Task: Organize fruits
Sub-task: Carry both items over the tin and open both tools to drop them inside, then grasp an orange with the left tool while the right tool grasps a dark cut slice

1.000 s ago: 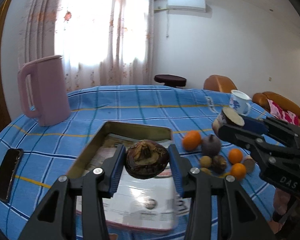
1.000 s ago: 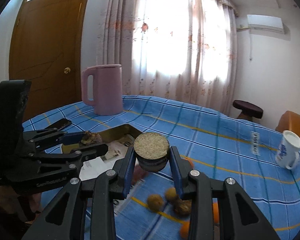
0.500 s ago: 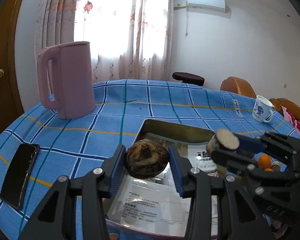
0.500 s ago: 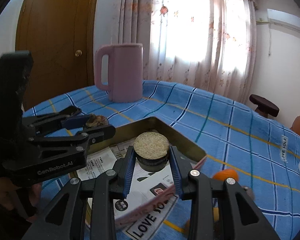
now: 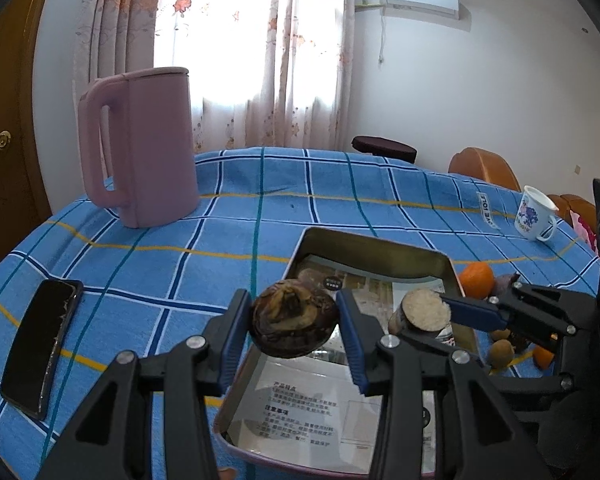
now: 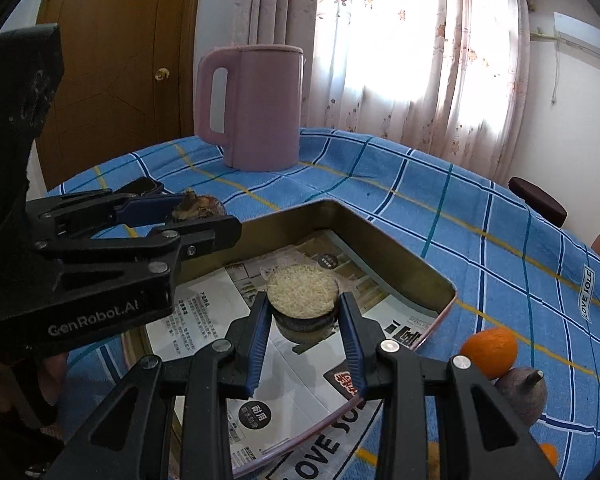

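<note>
The left gripper [image 5: 294, 326] clamps a dark fruit [image 5: 294, 327]; the right gripper [image 6: 302, 314] clamps a cut piece [image 6: 302, 300]; both hang over the tray [image 6: 400, 258], which holds 0 fruits; oranges [image 6: 489, 352] wait outside.

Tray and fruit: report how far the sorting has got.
Done: nothing lies in the tray yet, only its paper lining. In hand: the left gripper is shut on a dark brown fruit at the tray's edge; the right gripper holds a cut-topped piece low over the lining. Left: an orange, a purple fruit and small brown ones wait on the cloth.
</note>
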`<action>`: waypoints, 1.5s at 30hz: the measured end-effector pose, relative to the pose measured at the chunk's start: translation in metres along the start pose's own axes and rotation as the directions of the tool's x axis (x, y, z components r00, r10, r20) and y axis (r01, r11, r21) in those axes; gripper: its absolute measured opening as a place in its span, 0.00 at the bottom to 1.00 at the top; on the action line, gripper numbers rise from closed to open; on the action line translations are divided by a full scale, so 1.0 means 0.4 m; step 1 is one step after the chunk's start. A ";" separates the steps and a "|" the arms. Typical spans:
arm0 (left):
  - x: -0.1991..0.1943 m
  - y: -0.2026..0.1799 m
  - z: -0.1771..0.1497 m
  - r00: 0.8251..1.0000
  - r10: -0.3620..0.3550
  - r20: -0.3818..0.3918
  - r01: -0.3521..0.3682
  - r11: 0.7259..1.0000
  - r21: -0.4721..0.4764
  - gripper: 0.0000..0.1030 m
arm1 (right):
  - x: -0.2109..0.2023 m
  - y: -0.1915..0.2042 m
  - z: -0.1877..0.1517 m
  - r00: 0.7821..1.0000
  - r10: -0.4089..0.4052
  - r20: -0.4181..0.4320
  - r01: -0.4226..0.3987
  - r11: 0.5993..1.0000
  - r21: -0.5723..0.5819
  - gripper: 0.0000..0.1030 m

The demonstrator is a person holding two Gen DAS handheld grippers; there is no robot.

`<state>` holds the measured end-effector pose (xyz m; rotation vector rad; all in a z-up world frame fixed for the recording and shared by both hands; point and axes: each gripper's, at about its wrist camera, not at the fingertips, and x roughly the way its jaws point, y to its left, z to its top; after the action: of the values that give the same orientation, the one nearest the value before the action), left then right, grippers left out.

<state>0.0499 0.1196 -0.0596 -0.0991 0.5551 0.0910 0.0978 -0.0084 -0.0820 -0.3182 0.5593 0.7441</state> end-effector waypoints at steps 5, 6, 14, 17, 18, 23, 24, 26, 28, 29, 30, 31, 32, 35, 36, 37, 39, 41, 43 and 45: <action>0.006 -0.005 -0.003 1.000 -0.005 -0.011 0.005 1.000 0.001 0.44 | 0.001 0.003 0.000 1.000 -0.006 -0.008 0.006 1.000 -0.001 0.35; 0.007 -0.005 -0.003 1.000 -0.005 -0.013 0.005 1.000 0.000 0.44 | 0.002 0.003 0.000 1.000 -0.010 -0.010 0.010 1.000 0.000 0.35; -0.001 -0.008 -0.001 1.000 0.006 -0.002 -0.006 1.000 -0.003 0.61 | 0.004 -0.009 0.003 0.999 -0.038 -0.011 0.038 0.999 0.032 0.60; -0.016 -0.008 0.002 1.000 0.012 0.016 -0.012 1.000 -0.011 0.67 | -0.016 -0.011 -0.001 0.999 -0.047 0.018 0.046 0.998 0.035 0.65; -0.023 -0.009 0.004 1.000 0.008 0.021 -0.008 1.000 -0.016 0.67 | -0.022 -0.011 -0.003 0.998 -0.054 0.021 0.053 0.998 0.033 0.65; -0.065 -0.030 0.010 0.998 -0.008 0.064 0.009 1.000 -0.015 0.78 | -0.080 -0.018 -0.026 0.991 -0.130 0.039 0.130 0.991 0.002 0.65; -0.074 -0.040 0.012 0.997 -0.013 0.072 0.014 1.000 -0.011 0.80 | -0.096 -0.023 -0.032 0.985 -0.167 0.038 0.167 0.986 -0.006 0.65; -0.089 -0.060 0.014 0.996 -0.027 0.085 0.028 1.000 -0.003 0.84 | -0.135 -0.041 -0.045 0.979 -0.194 0.055 0.194 0.981 -0.001 0.65; -0.102 -0.088 0.017 0.994 -0.048 0.098 0.047 0.999 0.014 0.84 | -0.174 -0.068 -0.062 0.973 -0.219 0.065 0.218 0.976 0.020 0.65; -0.107 -0.107 0.018 0.993 -0.061 0.100 0.059 0.998 0.028 0.84 | -0.198 -0.087 -0.075 0.969 -0.237 0.067 0.236 0.971 0.035 0.65; -0.110 -0.124 0.019 0.992 -0.073 0.100 0.069 0.997 0.040 0.84 | -0.214 -0.102 -0.084 0.967 -0.246 0.069 0.243 0.969 0.046 0.65; -0.113 -0.135 0.019 0.992 -0.080 0.101 0.076 0.996 0.049 0.84 | -0.227 -0.115 -0.092 0.964 -0.255 0.071 0.252 0.966 0.056 0.65; -0.115 -0.157 0.019 0.990 -0.093 0.101 0.087 0.994 0.066 0.84 | -0.242 -0.132 -0.102 0.960 -0.273 0.068 0.269 0.961 0.069 0.65; -0.117 -0.207 0.019 0.988 -0.122 0.094 0.113 0.989 0.099 0.84 | -0.275 -0.179 -0.133 0.947 -0.315 0.056 0.308 0.946 0.100 0.65; -0.116 -0.228 0.018 0.987 -0.135 0.091 0.124 0.986 0.115 0.84 | -0.279 -0.188 -0.139 0.945 -0.322 0.052 0.315 0.943 0.108 0.65; -0.114 -0.245 0.017 0.986 -0.144 0.086 0.133 0.983 0.126 0.84 | -0.284 -0.199 -0.147 0.943 -0.330 0.045 0.323 0.939 0.116 0.65; -0.111 -0.280 0.012 0.984 -0.161 0.077 0.149 0.978 0.148 0.86 | -0.295 -0.222 -0.165 0.939 -0.343 0.031 0.337 0.932 0.132 0.65; -0.108 -0.309 0.004 0.983 -0.173 0.066 0.160 0.973 0.168 0.86 | -0.303 -0.238 -0.182 0.935 -0.353 0.021 0.347 0.927 0.142 0.65; -0.102 -0.337 -0.006 0.982 -0.183 0.050 0.170 0.967 0.191 0.86 | -0.309 -0.252 -0.198 0.934 -0.358 0.008 0.352 0.923 0.153 0.65; -0.095 -0.365 -0.018 0.980 -0.195 0.030 0.184 0.960 0.213 0.86 | -0.317 -0.268 -0.215 0.932 -0.362 -0.008 0.358 0.919 0.166 0.65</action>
<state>0.0306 -0.0283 -0.0354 0.0552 0.4986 -0.1520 0.0663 -0.1923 -0.0693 -0.2484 0.5183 0.3414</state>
